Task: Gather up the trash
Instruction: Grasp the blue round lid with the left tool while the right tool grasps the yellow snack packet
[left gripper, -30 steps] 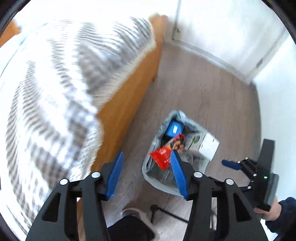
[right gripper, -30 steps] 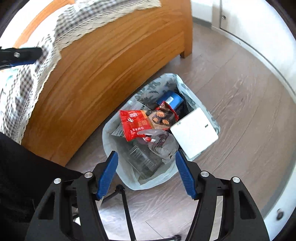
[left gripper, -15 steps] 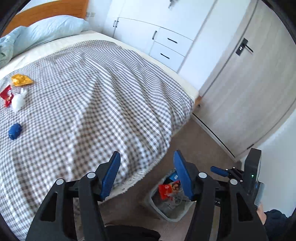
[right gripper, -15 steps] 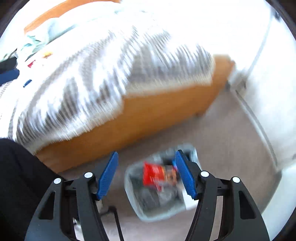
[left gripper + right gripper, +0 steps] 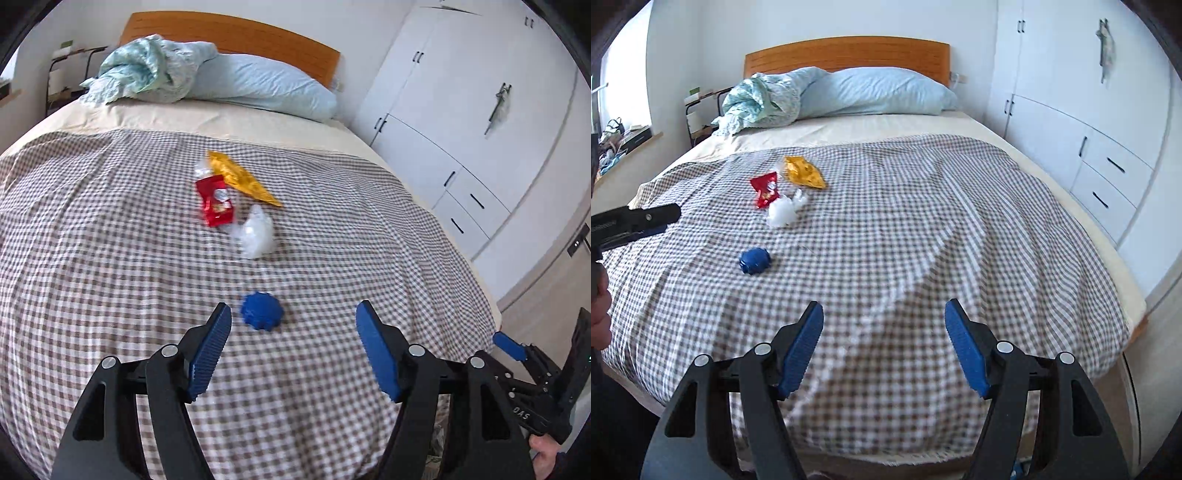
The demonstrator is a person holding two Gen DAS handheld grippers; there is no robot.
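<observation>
Trash on the checked blanket (image 5: pixel 110 258): two wrappers (image 5: pixel 216 199), one white wad (image 5: pixel 256 234), one blue lump (image 5: pixel 261 310); both grippers' fingers (image 5: pixel 210 350) released.

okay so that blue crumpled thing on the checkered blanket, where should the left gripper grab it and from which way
Grip the blue crumpled piece across its middle, coming straight down from above with the left gripper, whose jaws are open. It lies low on the checkered blanket as a roughly round wad, with no handle or edge sticking up, so squeezing its opposite sides probably holds best. It sits apart from the other trash, so nothing crowds the fingers.

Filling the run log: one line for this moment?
left gripper open, empty | right gripper open, empty | blue lid, wrappers on bed
</observation>
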